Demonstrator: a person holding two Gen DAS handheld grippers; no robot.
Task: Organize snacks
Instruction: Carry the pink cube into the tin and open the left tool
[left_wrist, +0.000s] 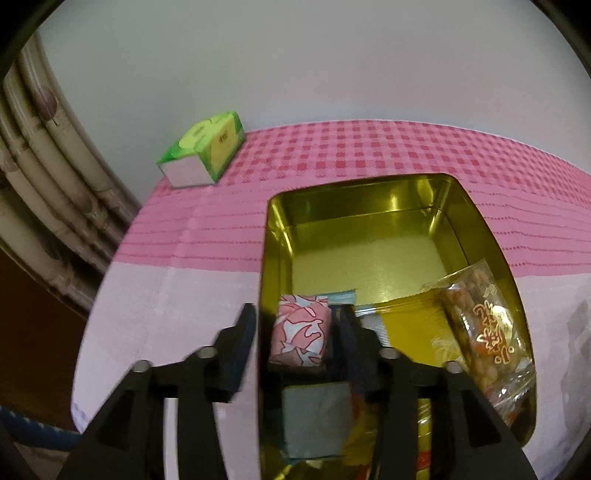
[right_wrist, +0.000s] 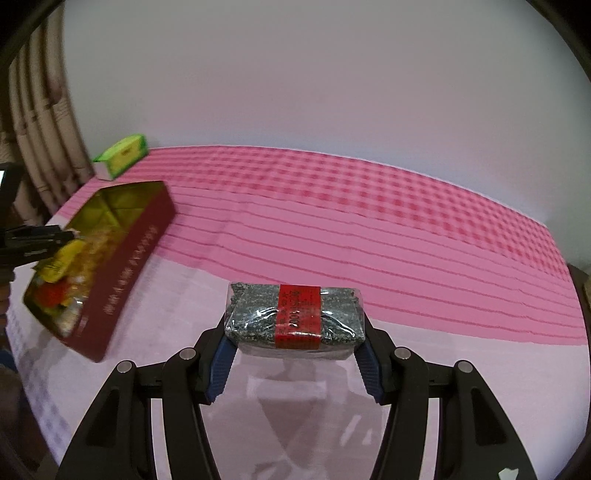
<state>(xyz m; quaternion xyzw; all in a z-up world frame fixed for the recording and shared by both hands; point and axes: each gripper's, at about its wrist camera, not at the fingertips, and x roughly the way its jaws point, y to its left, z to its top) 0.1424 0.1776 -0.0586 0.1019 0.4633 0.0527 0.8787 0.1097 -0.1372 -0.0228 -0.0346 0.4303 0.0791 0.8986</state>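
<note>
Roughly midway, by the look of it: the tin (left_wrist: 461, 206) already holds several snacks at its near end, among them a clear bag of fried bits (left_wrist: 484, 328) along its right wall, a yellow packet (left_wrist: 410, 325) beside that and a grey packet (left_wrist: 314, 421) close to the camera, while its far half shows only bare gold floor. Two snacks are not yet set down. The left gripper (left_wrist: 299, 332) has its jaws spread wider than the pink-and-white wrapped snack (left_wrist: 299, 334) that sits between them; its left jaw hangs outside the tin's left wall, its right jaw inside, and whether either pad touches the wrapper I cannot tell. That small snack lies just inside the tin's near left part, its longer side running away from the camera. The right gripper (right_wrist: 295, 347) has its jaws clamped on the two short ends of a dark speckled block with a red band (right_wrist: 295, 314), carried above the worktop (right_wrist: 406, 406) and well apart from the tin, which shows at the left of the right wrist view. The block's long axis runs crosswise, from jaw to jaw, with the red band across its middle and its broad face up. It must still travel left to the tin. A green tissue box (left_wrist: 207, 151) stands at the worktop's far left corner, on the pink checked cloth (left_wrist: 369, 147).
</note>
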